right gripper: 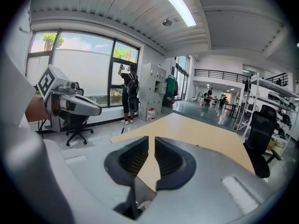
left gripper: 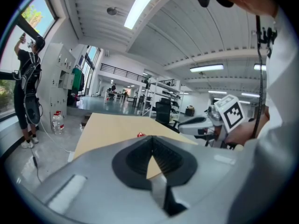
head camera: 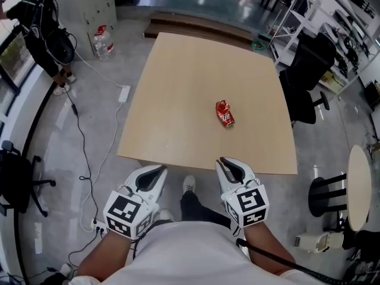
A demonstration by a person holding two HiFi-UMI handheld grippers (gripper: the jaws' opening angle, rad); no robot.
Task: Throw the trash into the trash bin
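Both grippers are held low at the near edge of the desk, and the crushed red can is seen lying on its side ahead of the right gripper, well apart from its jaws and a little to their right. The left gripper is found with its jaws closed tip to tip and nothing between them. The right jaws are parted by only a narrow slit, and nothing is held there either.

That slit is the first risk. If the jaws are brought to the can without being opened wider, the can is likely to be shoved across the smooth top rather than gripped. Because the can is dented and lying flat, a pinch placed off-centre could let it roll or squirt out sideways. A grip that is too light could see it dropped on the floor on the way.

No trash bin is clearly made out. A green object beyond the far desk corner, far ahead of the right jaws, may be one, but it is too small to tell, so the carry may have to be aimed late.
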